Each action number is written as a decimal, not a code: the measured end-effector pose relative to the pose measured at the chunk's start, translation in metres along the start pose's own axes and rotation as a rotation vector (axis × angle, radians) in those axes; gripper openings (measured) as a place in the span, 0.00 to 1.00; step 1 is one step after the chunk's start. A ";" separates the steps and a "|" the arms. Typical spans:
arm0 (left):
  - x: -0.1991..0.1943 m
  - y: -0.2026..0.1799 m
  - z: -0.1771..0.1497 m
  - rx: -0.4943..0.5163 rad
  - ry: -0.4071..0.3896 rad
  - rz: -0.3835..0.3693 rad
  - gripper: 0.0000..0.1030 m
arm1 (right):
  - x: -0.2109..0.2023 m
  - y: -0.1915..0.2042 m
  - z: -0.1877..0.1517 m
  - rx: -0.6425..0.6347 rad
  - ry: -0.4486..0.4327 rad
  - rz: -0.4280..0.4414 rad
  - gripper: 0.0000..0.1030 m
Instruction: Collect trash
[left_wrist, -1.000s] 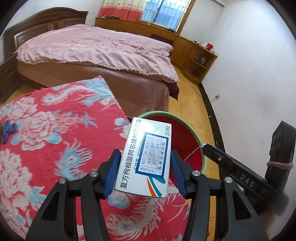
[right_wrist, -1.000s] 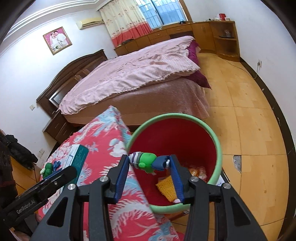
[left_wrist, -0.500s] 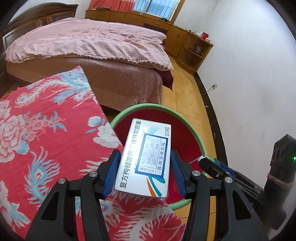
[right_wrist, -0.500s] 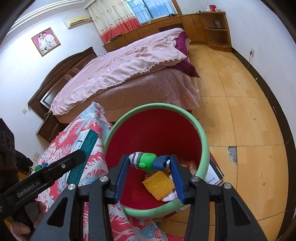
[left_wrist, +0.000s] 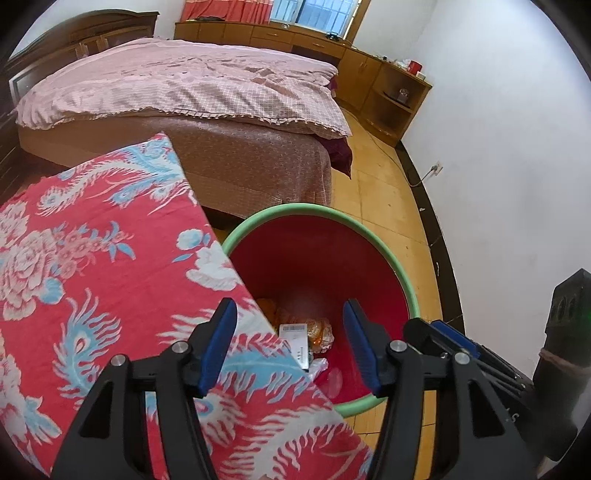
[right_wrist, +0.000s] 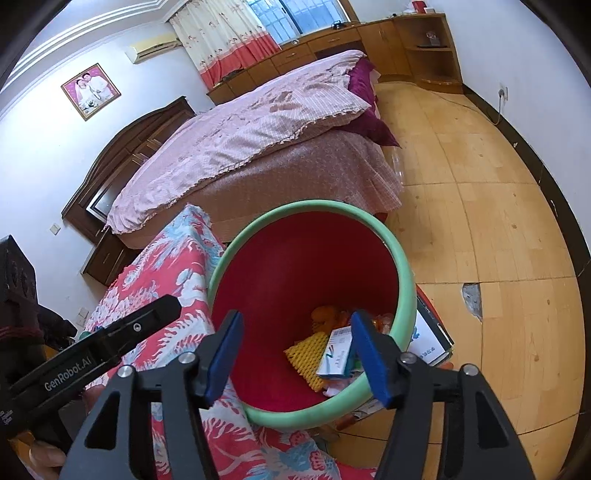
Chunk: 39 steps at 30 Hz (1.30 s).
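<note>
Both claws, left and right, are spread wide over the red bin. Inside lie a white box and yellow netting, at the frame's lower middle.

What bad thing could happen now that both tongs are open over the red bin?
1. The red plastic bin with the green rim stands tight against the table's red flowered cloth; a low swing of the left tongs could snag the cloth.
2. The right tongs hang just over the rim; bumping it might tip the bin and spill the white medicine box.
</note>
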<state>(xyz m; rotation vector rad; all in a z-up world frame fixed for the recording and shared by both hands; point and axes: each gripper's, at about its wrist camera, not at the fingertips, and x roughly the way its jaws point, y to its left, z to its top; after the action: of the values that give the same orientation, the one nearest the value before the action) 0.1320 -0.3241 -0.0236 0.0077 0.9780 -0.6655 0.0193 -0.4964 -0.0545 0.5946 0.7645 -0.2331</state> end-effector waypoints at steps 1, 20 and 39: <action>-0.002 0.002 -0.001 -0.002 -0.001 0.003 0.58 | -0.002 0.001 0.000 0.000 -0.004 0.003 0.66; -0.102 0.058 -0.046 -0.113 -0.118 0.155 0.58 | -0.052 0.080 -0.033 -0.134 -0.073 0.059 0.96; -0.195 0.111 -0.110 -0.222 -0.251 0.347 0.58 | -0.085 0.157 -0.096 -0.269 -0.120 0.094 1.00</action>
<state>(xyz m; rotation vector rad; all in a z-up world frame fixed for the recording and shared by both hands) 0.0323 -0.1014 0.0316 -0.0974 0.7781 -0.2302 -0.0328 -0.3136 0.0168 0.3572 0.6366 -0.0763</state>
